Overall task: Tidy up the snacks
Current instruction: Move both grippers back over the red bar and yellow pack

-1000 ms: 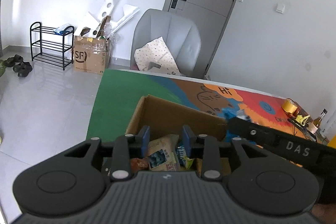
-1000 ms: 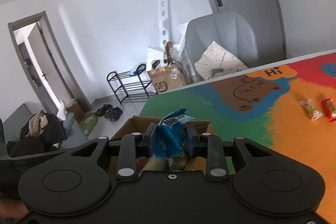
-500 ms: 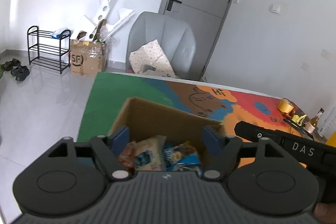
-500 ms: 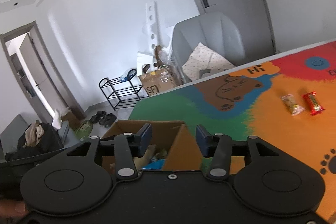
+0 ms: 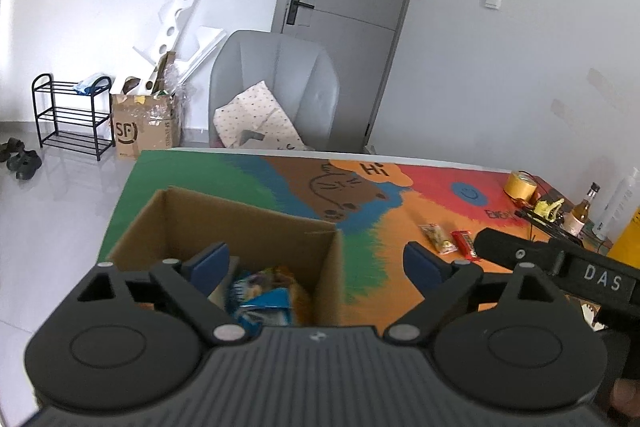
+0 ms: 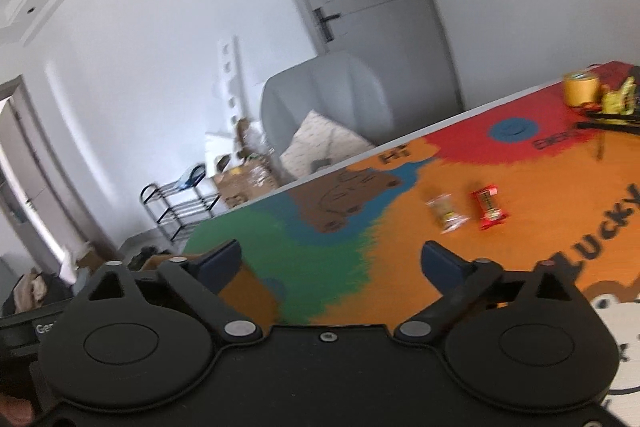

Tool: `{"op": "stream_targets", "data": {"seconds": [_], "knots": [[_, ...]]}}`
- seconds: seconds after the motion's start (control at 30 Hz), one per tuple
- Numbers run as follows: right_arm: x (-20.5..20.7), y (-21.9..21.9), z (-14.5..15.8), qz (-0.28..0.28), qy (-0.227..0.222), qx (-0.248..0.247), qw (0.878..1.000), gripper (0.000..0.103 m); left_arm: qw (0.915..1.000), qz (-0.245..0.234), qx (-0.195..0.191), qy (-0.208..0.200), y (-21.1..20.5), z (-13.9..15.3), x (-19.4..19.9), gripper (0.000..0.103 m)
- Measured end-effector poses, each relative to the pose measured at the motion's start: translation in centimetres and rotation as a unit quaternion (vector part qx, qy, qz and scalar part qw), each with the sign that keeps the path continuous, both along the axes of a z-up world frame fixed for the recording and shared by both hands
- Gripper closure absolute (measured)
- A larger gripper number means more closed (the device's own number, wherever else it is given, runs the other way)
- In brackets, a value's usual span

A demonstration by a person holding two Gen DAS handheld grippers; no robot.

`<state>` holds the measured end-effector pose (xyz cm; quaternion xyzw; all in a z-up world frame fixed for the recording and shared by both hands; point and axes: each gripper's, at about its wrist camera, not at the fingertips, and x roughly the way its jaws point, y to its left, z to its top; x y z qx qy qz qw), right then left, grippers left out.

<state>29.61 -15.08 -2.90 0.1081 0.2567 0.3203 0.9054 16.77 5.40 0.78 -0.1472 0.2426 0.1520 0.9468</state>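
Observation:
An open cardboard box [image 5: 256,223] stands on the colourful mat [image 5: 360,267] and holds several snack packets [image 5: 262,301], one of them blue. My left gripper [image 5: 316,263] is wide open and empty above the box's right corner. My right gripper [image 6: 330,261] is wide open and empty over the mat, right of the box [image 6: 248,291]. A clear-wrapped snack [image 6: 446,213] and a red snack bar [image 6: 490,213] lie side by side on the orange part of the mat; both also show in the left wrist view [image 5: 438,239] [image 5: 464,243].
A yellow tape roll [image 5: 520,185], a bottle [image 5: 584,211] and small clutter sit at the table's far right. A grey chair [image 5: 276,87] with a cushion stands behind the table. A shoe rack [image 5: 72,115] and a carton [image 5: 144,127] stand on the floor at left.
My right gripper let go of the blue packet into the box, opened wide and swung right over the mat. My left gripper opened wide and shifted right.

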Motion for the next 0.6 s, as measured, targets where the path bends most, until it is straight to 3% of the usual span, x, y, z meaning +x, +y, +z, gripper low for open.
{"op": "stream_targets", "data": {"seconds": [0.6], "knots": [[3.6,-7.7,-1.5,-0.040,0.014,0.016,0.999,0.000,0.9996,-0.025,0.006,0.006,-6.3,0.1,4.3,0.010]]}}
